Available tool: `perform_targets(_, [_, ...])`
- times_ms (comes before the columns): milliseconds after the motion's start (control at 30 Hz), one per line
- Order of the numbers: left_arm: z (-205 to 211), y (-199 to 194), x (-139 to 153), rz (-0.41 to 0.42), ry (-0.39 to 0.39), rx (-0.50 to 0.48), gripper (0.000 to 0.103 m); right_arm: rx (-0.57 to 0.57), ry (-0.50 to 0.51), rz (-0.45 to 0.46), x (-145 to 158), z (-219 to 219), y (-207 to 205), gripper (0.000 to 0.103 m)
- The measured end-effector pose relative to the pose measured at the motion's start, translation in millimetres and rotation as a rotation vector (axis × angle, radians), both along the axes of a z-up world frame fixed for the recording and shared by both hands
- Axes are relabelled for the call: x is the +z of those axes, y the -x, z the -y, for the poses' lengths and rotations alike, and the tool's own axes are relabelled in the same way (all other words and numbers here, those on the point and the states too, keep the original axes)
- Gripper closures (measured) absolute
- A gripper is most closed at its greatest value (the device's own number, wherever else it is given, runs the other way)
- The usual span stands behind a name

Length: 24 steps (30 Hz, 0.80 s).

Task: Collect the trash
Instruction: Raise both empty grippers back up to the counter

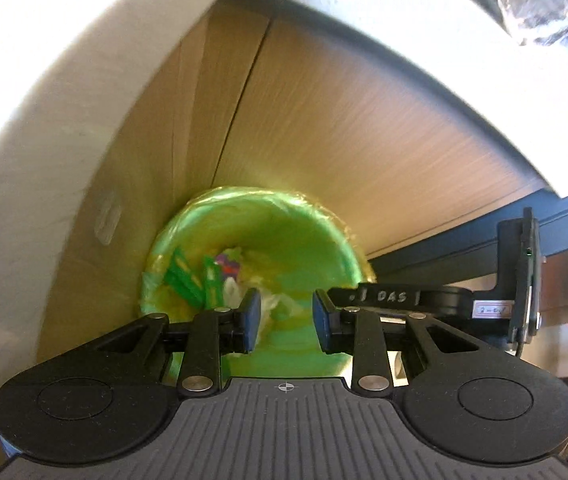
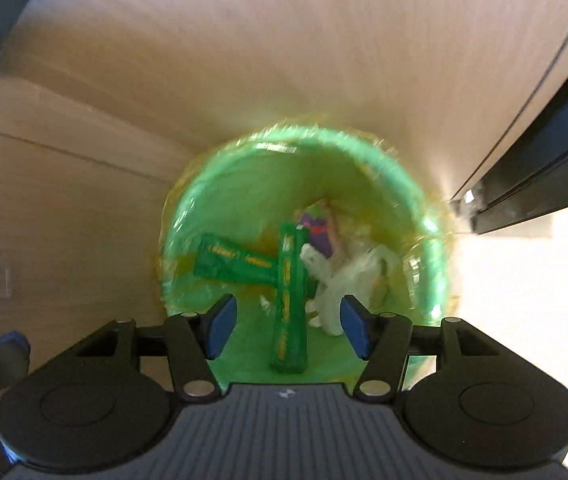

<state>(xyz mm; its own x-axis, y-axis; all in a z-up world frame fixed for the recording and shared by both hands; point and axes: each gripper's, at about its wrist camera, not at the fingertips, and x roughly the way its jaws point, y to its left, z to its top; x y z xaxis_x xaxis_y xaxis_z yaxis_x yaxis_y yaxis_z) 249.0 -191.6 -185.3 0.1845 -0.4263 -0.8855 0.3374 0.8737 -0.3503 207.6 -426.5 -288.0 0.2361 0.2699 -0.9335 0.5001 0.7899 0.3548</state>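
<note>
A round bin with a green liner (image 1: 316, 216) stands on the floor against a wooden panel. In it lie green wrappers (image 1: 188, 280), a purple wrapper (image 2: 318, 232) and crumpled white plastic (image 2: 352, 280). My left gripper (image 1: 286, 320) hangs over the bin's near rim, its jaws apart with nothing between them. My right gripper (image 2: 289, 326) points down into the bin (image 2: 364, 148) and is open. A long green wrapper (image 2: 288, 300) stands on end in the gap, clear of both blue pads (image 2: 220, 326). A second green wrapper (image 2: 232, 260) lies crosswise behind it.
A wooden cabinet side (image 1: 364, 120) rises behind the bin, under a white tabletop edge (image 1: 404, 40). A dark metal frame (image 2: 544, 168) runs to the right of the bin. Crinkled shiny plastic (image 1: 544, 0) lies on the tabletop. The other gripper's black frame (image 1: 516, 272) is close on the right.
</note>
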Motion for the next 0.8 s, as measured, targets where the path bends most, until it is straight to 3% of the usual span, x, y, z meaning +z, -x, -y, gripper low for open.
perform_targets(167, [-15, 6, 26, -0.013, 0.099, 0.020, 0.071, 0.013, 0.093, 0.069, 48, -4, 5, 0.045])
perform_targets(333, [-36, 21, 84, 0.143, 0.280, 0.016, 0.071, 0.147, 0.256, 0.222, 118, -35, 3, 0.045])
perform_targets(400, [-52, 29, 112, 0.234, 0.311, 0.044, 0.071, 0.211, 0.302, 0.309, 150, -50, -2, 0.045])
perform_targets(500, [-81, 39, 142, 0.368, 0.257, 0.138, 0.071, 0.300, 0.355, 0.459, 198, -77, -15, 0.036])
perform_targets(567, [-108, 43, 150, 0.410, 0.206, 0.248, 0.071, 0.338, 0.363, 0.556, 222, -96, -27, 0.031])
perform_targets(667, [-157, 51, 153, 0.407, 0.173, 0.452, 0.071, 0.431, 0.284, 0.650, 251, -128, -51, 0.029])
perform_targets(800, [-220, 67, 149, 0.387, 0.127, 0.685, 0.071, 0.616, 0.211, 0.701, 275, -194, -94, 0.029])
